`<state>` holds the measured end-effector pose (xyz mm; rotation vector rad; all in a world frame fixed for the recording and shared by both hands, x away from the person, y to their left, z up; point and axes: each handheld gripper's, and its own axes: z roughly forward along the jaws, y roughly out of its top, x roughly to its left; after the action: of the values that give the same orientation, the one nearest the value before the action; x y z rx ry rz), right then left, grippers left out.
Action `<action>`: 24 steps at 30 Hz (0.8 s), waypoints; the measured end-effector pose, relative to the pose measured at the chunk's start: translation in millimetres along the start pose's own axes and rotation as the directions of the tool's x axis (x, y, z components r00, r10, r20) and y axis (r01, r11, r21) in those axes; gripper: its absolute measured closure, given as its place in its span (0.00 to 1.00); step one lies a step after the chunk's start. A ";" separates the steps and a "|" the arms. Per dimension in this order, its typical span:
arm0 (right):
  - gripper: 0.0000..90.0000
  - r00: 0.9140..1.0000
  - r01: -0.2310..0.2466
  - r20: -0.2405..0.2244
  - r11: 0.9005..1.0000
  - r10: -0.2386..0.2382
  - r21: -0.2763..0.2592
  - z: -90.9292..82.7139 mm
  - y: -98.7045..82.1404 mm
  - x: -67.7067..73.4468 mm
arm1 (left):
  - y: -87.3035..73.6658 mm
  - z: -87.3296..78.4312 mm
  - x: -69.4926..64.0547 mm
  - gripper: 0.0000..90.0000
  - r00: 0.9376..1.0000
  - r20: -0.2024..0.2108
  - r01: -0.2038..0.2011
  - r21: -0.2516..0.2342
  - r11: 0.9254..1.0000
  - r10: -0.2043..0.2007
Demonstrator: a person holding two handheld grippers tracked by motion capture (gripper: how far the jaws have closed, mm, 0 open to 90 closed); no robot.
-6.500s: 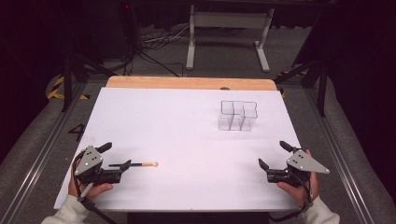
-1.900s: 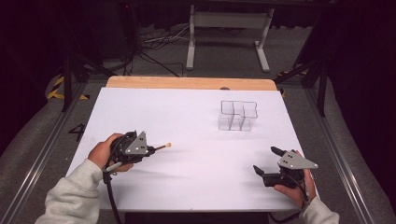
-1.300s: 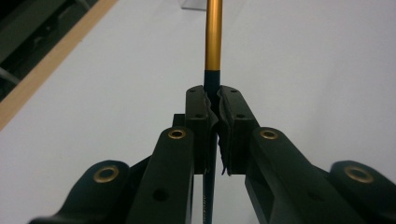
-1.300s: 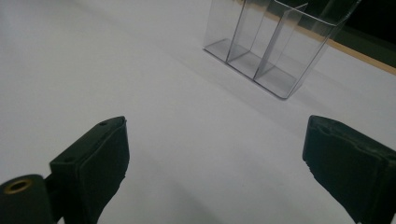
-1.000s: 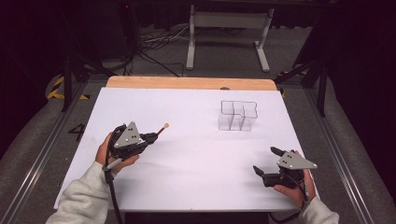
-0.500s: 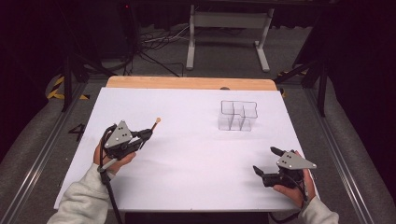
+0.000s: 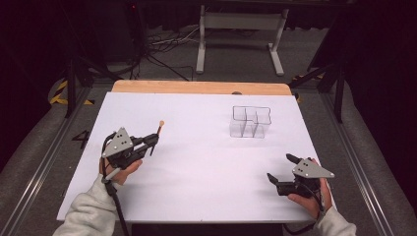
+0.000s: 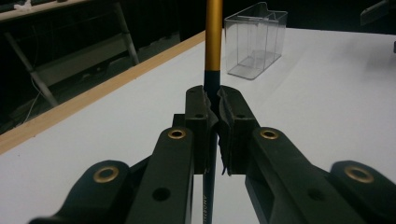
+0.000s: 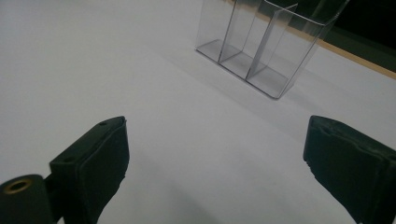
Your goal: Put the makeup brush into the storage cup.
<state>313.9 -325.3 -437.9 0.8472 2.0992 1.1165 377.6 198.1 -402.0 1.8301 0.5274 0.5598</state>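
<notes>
left hand-held gripper [image 7: 151, 140] clamped, right hand-held gripper [image 7: 280, 169] agape

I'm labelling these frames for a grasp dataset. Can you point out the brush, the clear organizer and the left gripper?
brush [image 8: 214, 37]: left gripper view, on its gold handle.
clear organizer [image 7: 250, 122]: high view, on its front wall.
left gripper [image 8: 212, 105]: left gripper view, between its fingertips, shut on the brush.

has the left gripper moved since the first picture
Yes. The left gripper, shut on the pencil, has gone from the table's near left edge toward the far side, closer to the clear organizer.
</notes>
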 end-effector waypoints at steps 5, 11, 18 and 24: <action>0.09 1.000 -0.009 0.005 1.000 0.010 -0.006 1.2 0.2 0.0 | 2.5 5.5 1.9 0.92 1.000 0.008 0.020 -0.026 0.999 -0.020; 0.08 0.999 -0.033 -0.006 0.999 0.033 -0.018 6.2 2.0 0.2 | 7.5 12.5 1.3 0.92 1.000 0.010 0.012 -0.040 0.999 -0.012; 0.08 0.999 -0.049 -0.020 0.998 0.048 -0.050 11.4 8.2 1.4 | 13.8 22.9 -4.4 0.92 0.999 0.038 0.011 -0.063 0.998 -0.009; 0.07 0.997 -0.078 -0.025 0.993 0.076 -0.088 17.0 15.0 -0.1 | 16.7 32.9 -9.0 0.92 0.998 0.065 0.013 -0.075 0.997 -0.009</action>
<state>330.5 -310.6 -432.7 0.8837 2.0330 1.2550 391.8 163.3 -396.8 1.7661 0.4664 0.5048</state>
